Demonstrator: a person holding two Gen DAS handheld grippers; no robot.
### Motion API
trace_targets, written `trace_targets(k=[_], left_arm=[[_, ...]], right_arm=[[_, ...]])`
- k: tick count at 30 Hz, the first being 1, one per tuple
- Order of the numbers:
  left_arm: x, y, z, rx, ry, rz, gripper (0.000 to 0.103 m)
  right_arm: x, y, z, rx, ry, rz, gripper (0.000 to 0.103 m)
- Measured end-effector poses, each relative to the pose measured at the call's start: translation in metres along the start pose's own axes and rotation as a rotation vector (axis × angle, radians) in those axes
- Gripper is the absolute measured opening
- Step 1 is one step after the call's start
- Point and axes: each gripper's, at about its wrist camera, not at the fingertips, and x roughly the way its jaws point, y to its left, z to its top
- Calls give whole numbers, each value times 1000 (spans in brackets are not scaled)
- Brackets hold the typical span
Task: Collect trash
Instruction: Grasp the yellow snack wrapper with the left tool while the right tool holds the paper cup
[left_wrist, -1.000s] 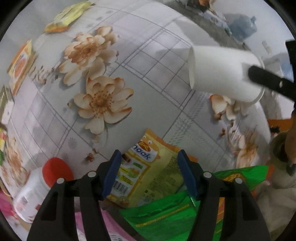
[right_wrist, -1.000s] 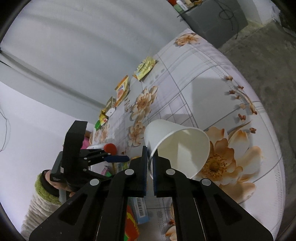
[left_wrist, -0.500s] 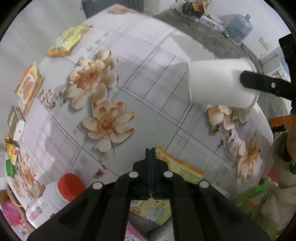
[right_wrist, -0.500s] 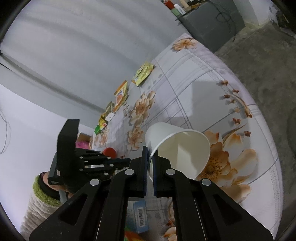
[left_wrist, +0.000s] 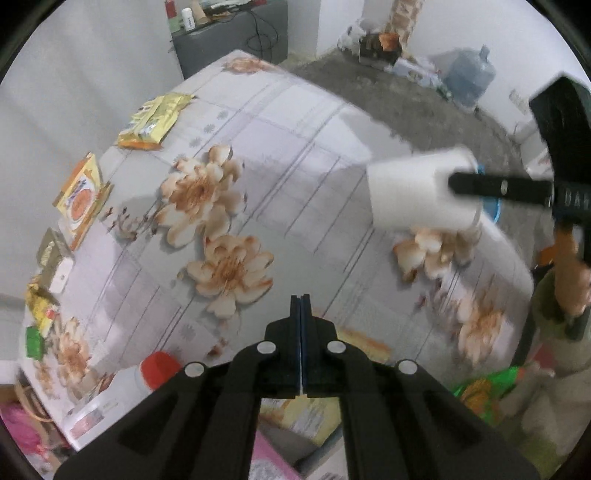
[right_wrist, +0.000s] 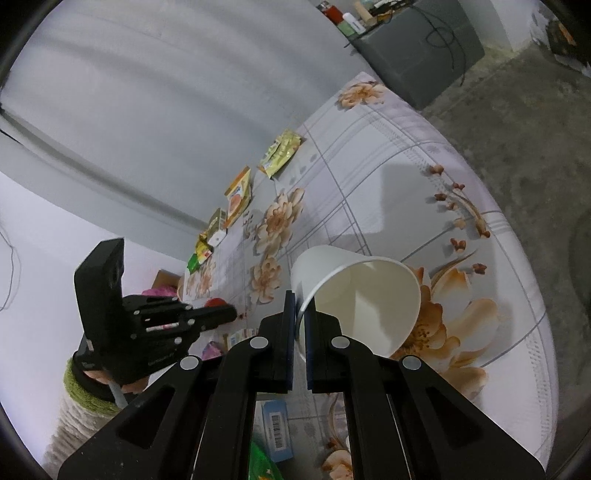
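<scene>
Table, covered by a floral oilcloth with peach flowers and grey grid lines; largest thing in both views. Grey concrete floor beyond its far edge.

Dark grey cabinet at the table's far end, against the wall, bottles on top, a cable draped over it.

Right gripper: jaws clenched on the rim of a white paper cup, wall of the cup pinched between the pads. Cup held above the tablecloth, tilted, mouth facing the right wrist camera, inside looks empty. In the left wrist view the same cup hangs sideways over the table's right edge.

Left gripper: jaws pressed together, pointing steeply down. A yellow snack wrapper shows below and behind the fingers; whether its edge is pinched, cannot tell, view is blurred there.

White bottle with red cap lying near the table's near-left edge.

Along the wall side of the table, well apart from both grippers: yellow snack packet, orange packet, a small box, small yellow and green wrappers.

Green bag, lower right, off the table edge.
</scene>
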Motion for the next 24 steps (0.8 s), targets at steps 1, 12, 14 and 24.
trace_targets(k=[1, 12, 14, 24], left_arm=[[2, -3, -7, 4, 24, 6, 16], [44, -33, -42, 250, 145, 218, 59], [45, -26, -35, 210, 129, 224, 56], [52, -6, -1, 65, 39, 236, 24]], right_arm=[[0, 0, 0, 1, 1, 1, 4], [4, 1, -1, 8, 3, 6, 4], [3, 1, -2, 7, 4, 5, 4], [0, -5, -3, 20, 0, 8, 4]])
